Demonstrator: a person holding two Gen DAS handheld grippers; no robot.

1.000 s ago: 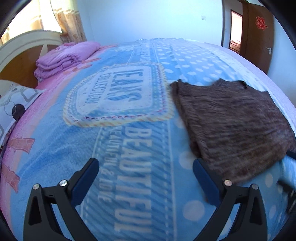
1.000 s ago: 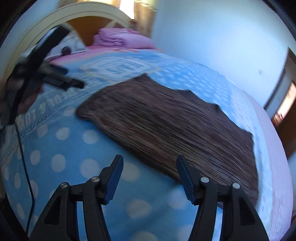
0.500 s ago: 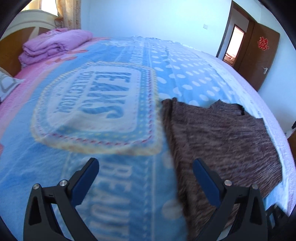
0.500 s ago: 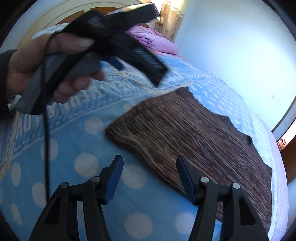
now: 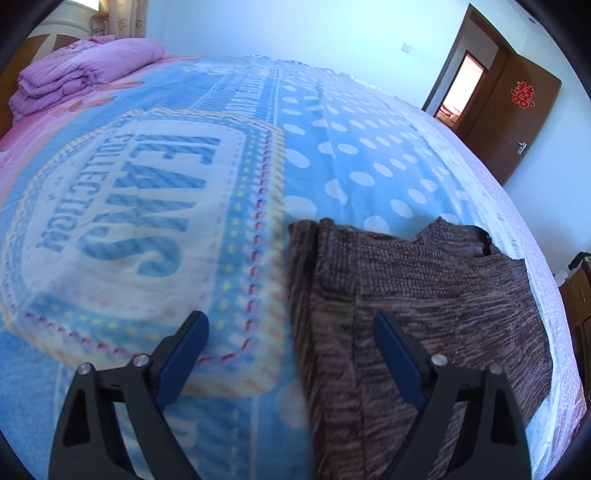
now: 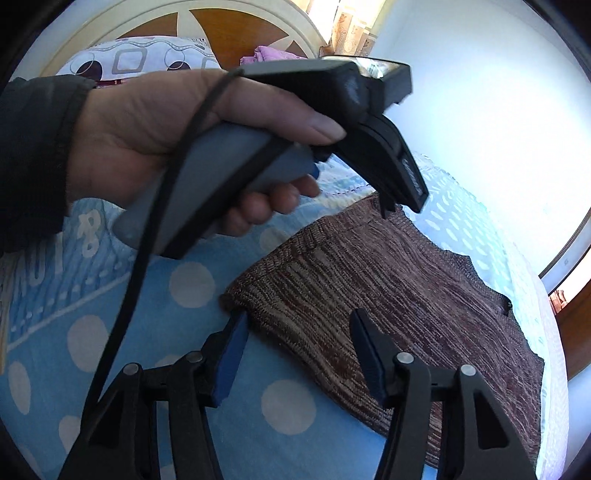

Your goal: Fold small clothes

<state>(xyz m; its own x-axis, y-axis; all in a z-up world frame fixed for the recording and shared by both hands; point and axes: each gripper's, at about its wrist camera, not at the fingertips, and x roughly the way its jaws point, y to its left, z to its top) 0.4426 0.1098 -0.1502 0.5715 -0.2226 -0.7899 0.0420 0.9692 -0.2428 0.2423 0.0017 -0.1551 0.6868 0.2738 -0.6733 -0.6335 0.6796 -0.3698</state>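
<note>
A brown knitted garment [image 5: 424, 295] lies flat on the blue printed bedspread [image 5: 147, 206]. My left gripper [image 5: 291, 332] is open and empty, low over the garment's left edge, its jaws either side of that edge. In the right wrist view the garment [image 6: 388, 295] lies ahead. My right gripper [image 6: 299, 332] is open and empty, its jaws either side of the garment's near corner. The hand holding the left gripper's body [image 6: 258, 147] fills the upper left of that view, its tip over the garment's far corner.
A folded purple quilt [image 5: 85, 77] lies at the head of the bed. A patterned pillow [image 6: 140, 59] leans on the wooden headboard [image 6: 229, 29]. A brown door [image 5: 513, 107] stands open at the far right. The bed's edge runs behind the garment.
Both grippers have moved in toward the garment and lower. The left gripper has swung right, its jaws now over the garment's left edge. The right gripper now reaches the near corner.
</note>
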